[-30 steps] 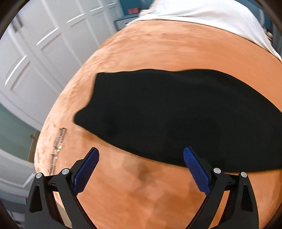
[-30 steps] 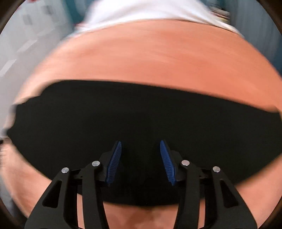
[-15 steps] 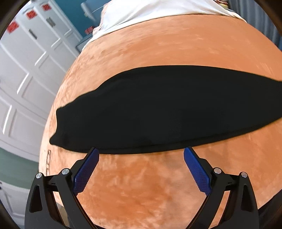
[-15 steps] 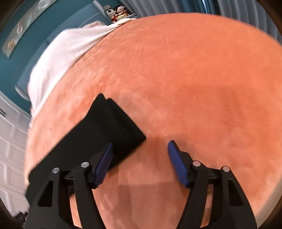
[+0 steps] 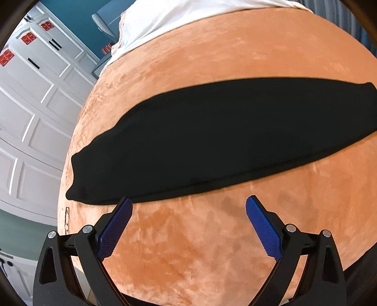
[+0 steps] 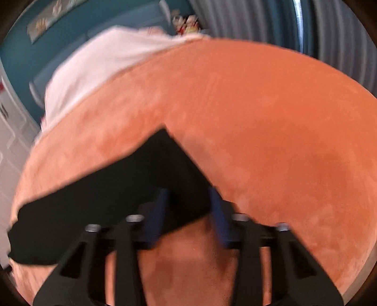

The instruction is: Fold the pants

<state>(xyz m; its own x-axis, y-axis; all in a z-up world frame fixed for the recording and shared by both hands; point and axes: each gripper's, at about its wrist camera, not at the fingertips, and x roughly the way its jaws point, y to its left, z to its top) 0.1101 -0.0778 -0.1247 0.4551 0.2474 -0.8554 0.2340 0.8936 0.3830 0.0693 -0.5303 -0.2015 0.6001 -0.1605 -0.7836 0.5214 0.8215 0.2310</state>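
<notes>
Black pants (image 5: 212,138): long band laid flat across orange blanket (image 5: 212,247). Left gripper (image 5: 188,208): fingers spread wide, holding nothing. Right gripper (image 6: 187,207): fingers apart, astride pant end, apparently not touching; blurred.

Bright daylight; right wrist view motion-blurred, both fisheye-bent at edges.

One pair of black pants (image 5: 212,136) lies on one orange blanket (image 5: 212,247), with one white sheet (image 5: 179,16) past the blanket's far edge. Two grippers show, the left gripper (image 5: 188,207) and the right gripper (image 6: 188,200), each with two blue-padded fingers. Four red labels (image 5: 28,37) are stuck on the white cabinet doors (image 5: 30,117).
</notes>
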